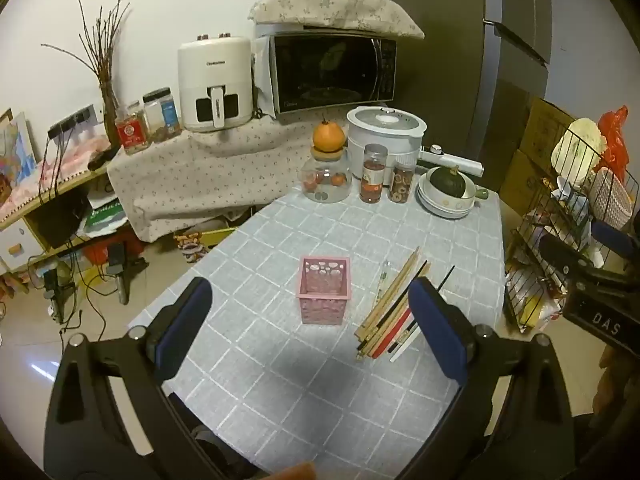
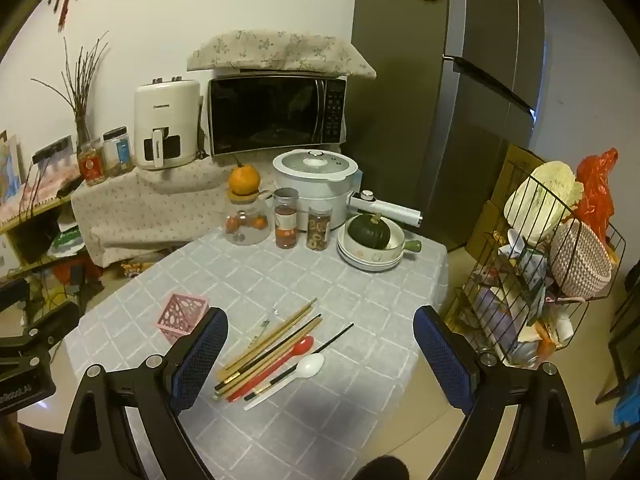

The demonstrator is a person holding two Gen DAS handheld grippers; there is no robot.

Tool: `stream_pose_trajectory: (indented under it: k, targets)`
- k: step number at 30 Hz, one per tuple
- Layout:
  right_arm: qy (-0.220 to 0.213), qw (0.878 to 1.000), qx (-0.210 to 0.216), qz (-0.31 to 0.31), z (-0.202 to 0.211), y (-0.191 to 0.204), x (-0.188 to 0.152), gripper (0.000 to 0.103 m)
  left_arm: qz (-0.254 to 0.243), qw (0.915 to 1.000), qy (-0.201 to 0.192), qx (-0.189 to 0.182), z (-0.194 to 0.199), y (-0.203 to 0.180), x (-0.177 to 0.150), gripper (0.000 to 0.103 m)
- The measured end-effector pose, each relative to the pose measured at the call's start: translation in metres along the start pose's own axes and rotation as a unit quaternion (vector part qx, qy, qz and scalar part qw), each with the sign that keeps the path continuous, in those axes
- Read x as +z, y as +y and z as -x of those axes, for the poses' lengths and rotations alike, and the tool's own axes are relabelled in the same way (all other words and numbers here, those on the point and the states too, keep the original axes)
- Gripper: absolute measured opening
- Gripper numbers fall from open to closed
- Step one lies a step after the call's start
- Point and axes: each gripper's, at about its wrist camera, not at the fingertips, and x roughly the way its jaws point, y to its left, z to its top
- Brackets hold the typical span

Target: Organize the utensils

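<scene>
- The left gripper (image 1: pixel 312 320) hangs with jaws spread wide and nothing between them, above the checked tablecloth (image 1: pixel 280 380).
- The right gripper (image 2: pixel 320 354) is likewise spread and empty.
- The pink holder (image 1: pixel 325 295) stands upright on the cloth.
- Just right of the holder lie bundled chopsticks (image 2: pixel 276 338), a red spoon (image 2: pixel 280 366) and a white spoon (image 2: pixel 298 372).

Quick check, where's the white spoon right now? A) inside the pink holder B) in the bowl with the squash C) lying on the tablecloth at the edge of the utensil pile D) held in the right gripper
C: the white spoon lies flat on the tablecloth at the near-right edge of the utensil pile, beside the red spoon; the pink holder stands empty and both grippers are open, holding nothing.
</scene>
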Motion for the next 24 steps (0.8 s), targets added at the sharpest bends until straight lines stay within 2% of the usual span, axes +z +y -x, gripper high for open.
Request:
stream_pose_trajectory:
  k: [1, 5, 9, 24]
  targets:
    - [-0.008, 1.000, 0.001, -0.003, 0.001, 0.000, 0.000, 0.095, -0.001, 1.0000, -0.008, 0.001, 0.001, 0.000, 0.000, 0.098]
    - [-0.006, 1.000, 0.002, -0.002, 0.001, 0.000, 0.000, 0.095, 0.008, 0.9998, 0.003, -0.016, -0.004, 0.008, 0.009, 0.098]
    - [-0.006, 1.000, 0.002, -0.003, 0.002, 0.000, 0.001, 0.095, -0.002, 0.9999, -0.014, -0.003, 0.005, 0.002, 0.007, 0.098]
    - [-0.008, 1.000, 0.005, -0.007, 0.004, -0.001, 0.003, 0.095, -0.004, 0.9998, -0.015, -0.008, 0.006, -0.004, 0.008, 0.098]
